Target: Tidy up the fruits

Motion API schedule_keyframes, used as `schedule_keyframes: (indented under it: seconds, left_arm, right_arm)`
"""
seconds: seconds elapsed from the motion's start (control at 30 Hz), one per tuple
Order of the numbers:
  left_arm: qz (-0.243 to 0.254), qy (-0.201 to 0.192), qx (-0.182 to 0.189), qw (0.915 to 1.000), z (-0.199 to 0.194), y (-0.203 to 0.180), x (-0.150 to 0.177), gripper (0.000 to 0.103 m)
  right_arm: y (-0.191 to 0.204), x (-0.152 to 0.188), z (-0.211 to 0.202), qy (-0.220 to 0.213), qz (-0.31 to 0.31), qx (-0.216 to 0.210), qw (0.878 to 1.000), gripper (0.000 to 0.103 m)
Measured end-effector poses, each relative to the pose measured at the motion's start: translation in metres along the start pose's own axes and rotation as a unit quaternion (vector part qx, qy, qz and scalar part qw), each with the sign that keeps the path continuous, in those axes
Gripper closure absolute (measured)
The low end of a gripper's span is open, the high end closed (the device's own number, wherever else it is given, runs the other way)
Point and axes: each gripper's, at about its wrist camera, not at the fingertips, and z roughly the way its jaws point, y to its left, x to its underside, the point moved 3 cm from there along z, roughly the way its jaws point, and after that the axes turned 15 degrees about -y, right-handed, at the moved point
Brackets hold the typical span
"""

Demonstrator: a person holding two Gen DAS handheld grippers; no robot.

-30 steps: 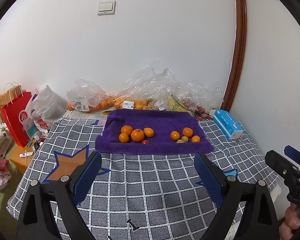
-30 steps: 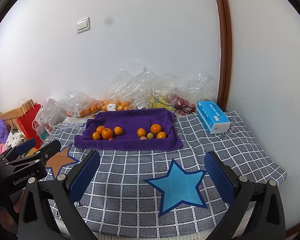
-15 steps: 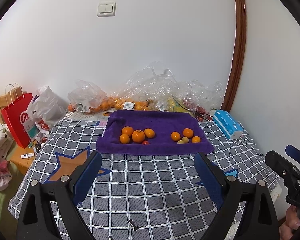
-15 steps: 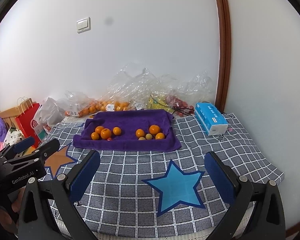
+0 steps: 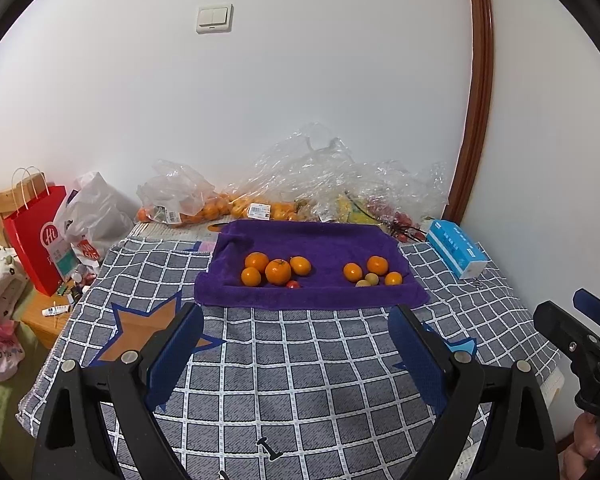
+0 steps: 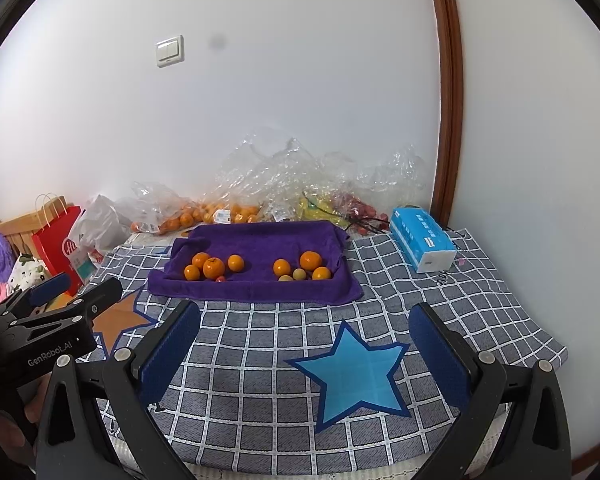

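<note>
A purple towel (image 5: 320, 248) (image 6: 256, 240) lies on the checked cloth with two clusters of fruit. The left cluster has several oranges around a larger one (image 5: 278, 272) (image 6: 213, 268) and a small red fruit (image 5: 293, 284). In the right cluster are three oranges (image 5: 377, 265) (image 6: 310, 260) and two small yellow-green fruits (image 5: 371, 279) (image 6: 299, 274). My left gripper (image 5: 296, 314) stands open, well short of the towel's near edge, nothing between its blue pads. My right gripper (image 6: 304, 310) is open too, empty, over the cloth near a blue star (image 6: 352, 368).
Clear plastic bags (image 5: 308, 184) of oranges and other fruit are heaped along the wall behind the towel. A blue tissue pack (image 5: 456, 248) (image 6: 422, 240) lies at the right. A red paper bag (image 5: 36, 232) and clutter stand off the left edge.
The view shifts only slightly between frames; both grippers stay open and nothing on the towel has moved.
</note>
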Motion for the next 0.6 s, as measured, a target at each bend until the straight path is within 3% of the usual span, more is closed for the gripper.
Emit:
schedule_keyframes:
  seconds: [0.6]
  left_arm:
    - [0.0,-0.001,0.0,1.0,-0.0012,-0.0008,-0.0003,0.009]
  right_arm:
    - [-0.002,-0.0007,-0.0036,-0.003,0.001,0.0,1.0,0.001]
